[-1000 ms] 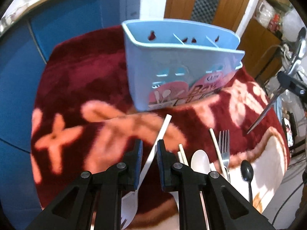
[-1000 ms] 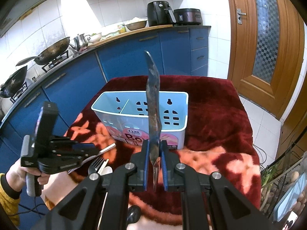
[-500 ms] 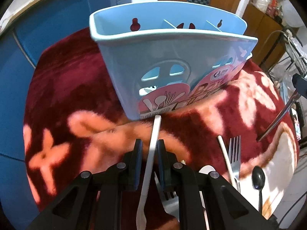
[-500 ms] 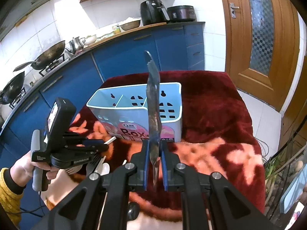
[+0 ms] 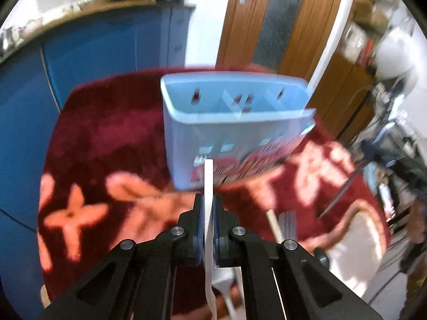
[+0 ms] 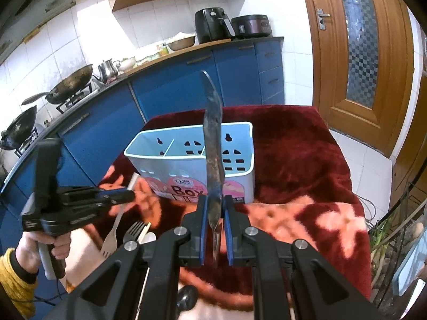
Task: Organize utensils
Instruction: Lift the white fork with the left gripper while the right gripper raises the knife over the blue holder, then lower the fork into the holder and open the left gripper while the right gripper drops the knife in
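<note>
A light blue utensil box (image 5: 234,122) (image 6: 186,157) with dividers stands on the red flowered cloth. My left gripper (image 5: 207,213) is shut on a white plastic fork (image 5: 208,186), handle pointing up toward the box, tines hanging below; it also shows in the right wrist view (image 6: 120,213) held by the left gripper (image 6: 128,195), left of the box. My right gripper (image 6: 213,210) is shut on a knife (image 6: 212,138), blade upright in front of the box. The knife shows in the left wrist view (image 5: 339,194).
On the cloth near the front lie a metal fork (image 6: 133,230), a chopstick (image 5: 275,225), a white spoon (image 6: 150,237) and a black spoon (image 6: 186,297). Blue kitchen cabinets (image 6: 186,85) stand behind the table, a wooden door (image 6: 357,53) to the right.
My left gripper has lifted and tilted up with the white fork, backing away from the box. My right gripper stays nearly still with the knife.
</note>
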`<action>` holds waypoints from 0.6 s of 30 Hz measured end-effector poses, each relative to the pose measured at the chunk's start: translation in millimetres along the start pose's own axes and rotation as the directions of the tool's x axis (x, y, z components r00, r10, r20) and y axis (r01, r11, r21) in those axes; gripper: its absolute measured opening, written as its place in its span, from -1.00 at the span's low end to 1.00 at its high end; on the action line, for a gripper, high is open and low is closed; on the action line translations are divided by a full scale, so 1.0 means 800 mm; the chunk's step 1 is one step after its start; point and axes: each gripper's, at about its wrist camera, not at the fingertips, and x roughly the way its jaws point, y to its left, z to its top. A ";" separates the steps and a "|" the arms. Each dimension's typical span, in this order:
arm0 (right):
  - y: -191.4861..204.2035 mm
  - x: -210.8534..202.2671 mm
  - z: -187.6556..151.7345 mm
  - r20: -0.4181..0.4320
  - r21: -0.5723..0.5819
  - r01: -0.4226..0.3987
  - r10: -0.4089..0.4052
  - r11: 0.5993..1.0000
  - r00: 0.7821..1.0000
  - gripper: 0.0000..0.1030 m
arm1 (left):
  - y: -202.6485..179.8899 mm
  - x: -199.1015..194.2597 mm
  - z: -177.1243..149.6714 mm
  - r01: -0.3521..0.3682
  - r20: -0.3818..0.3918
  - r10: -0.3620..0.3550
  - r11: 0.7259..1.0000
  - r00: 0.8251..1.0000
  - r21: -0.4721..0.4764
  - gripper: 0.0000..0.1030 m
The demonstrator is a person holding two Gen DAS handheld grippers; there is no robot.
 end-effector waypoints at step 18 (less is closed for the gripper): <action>0.008 -0.028 0.043 0.131 -0.048 0.038 -0.031 0.998 0.991 -0.75 | -0.015 -0.088 0.090 0.008 0.451 0.051 0.992 0.891 -0.128 -0.89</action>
